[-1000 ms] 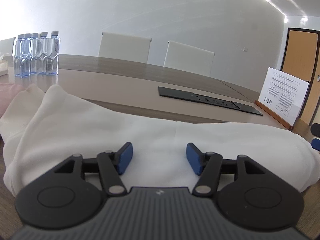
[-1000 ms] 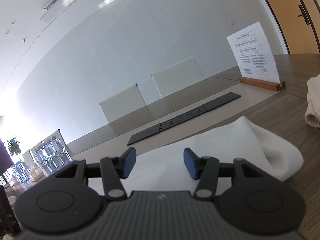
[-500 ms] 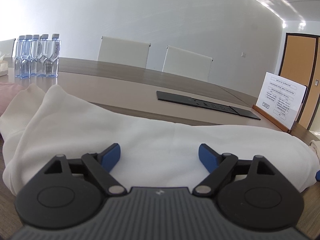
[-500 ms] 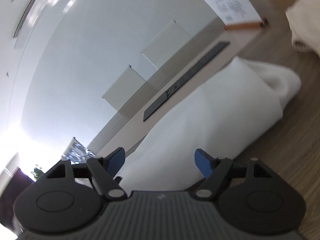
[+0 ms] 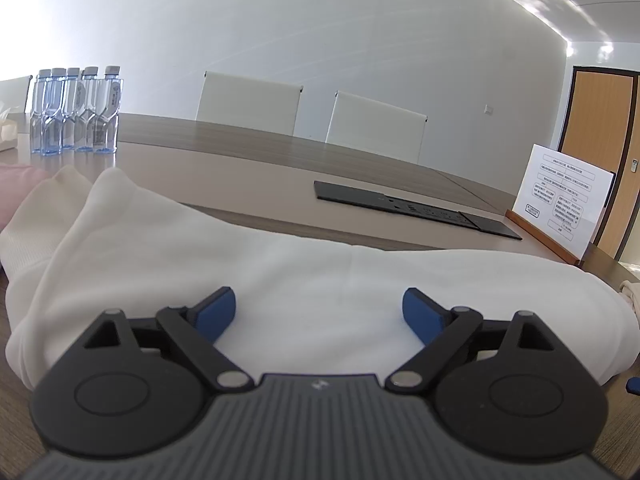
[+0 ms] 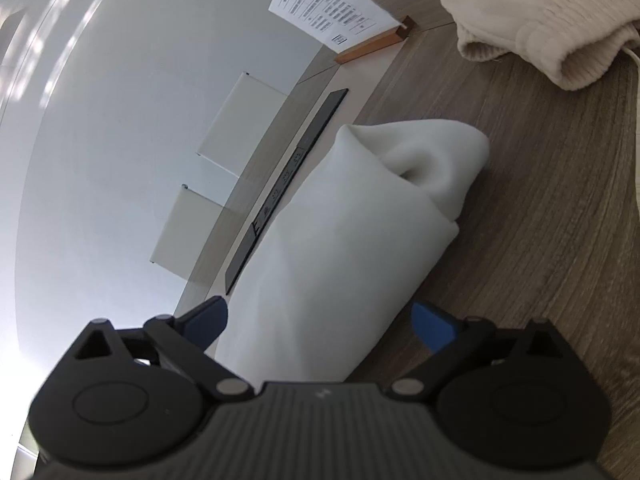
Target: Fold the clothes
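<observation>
Both opening, grip nothing: left gripper (image 5: 318, 310), right gripper (image 6: 320, 320) over white garment (image 5: 280, 272); sign (image 5: 562, 196) txt unreadable.

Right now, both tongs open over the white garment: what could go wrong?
1. The right tongs are opening and rolled sideways. The white garment lies between the pads unpinched, so closing at this tilt may catch only the top layer and undo the fold.
2. The left tongs are opening too, with nothing gripped; the puffy folded edge could spring back.
3. The cream knit sweater lies close by; a sweep that way could drag it.
</observation>
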{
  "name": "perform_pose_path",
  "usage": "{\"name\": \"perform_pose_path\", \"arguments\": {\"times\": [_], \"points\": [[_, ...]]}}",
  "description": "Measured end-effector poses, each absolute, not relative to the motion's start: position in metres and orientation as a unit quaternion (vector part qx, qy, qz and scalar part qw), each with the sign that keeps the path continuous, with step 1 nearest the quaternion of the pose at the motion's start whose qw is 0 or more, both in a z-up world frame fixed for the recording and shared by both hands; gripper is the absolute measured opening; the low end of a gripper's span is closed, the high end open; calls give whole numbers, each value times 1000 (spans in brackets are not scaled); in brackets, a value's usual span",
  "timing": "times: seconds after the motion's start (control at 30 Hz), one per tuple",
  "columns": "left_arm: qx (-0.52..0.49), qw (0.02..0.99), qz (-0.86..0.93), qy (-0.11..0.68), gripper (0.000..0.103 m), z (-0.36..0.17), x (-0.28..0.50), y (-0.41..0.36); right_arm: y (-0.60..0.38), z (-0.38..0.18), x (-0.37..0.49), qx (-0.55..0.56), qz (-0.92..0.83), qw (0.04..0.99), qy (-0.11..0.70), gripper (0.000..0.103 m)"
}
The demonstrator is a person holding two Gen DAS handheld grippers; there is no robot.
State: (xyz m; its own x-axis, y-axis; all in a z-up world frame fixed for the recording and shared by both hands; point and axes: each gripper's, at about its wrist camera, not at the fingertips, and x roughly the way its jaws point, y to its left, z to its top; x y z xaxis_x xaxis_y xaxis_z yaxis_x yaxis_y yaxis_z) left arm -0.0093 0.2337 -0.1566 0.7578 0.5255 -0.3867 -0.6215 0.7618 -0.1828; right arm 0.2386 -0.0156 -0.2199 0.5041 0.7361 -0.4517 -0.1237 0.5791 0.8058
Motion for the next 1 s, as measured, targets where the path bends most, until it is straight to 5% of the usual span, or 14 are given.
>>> {"name": "perform_pose_path", "arguments": {"times": [1.0], "points": [[-156,928,301,159,97,-158,-11,234,-10,-253,318,315,221,865,323,102]]}}
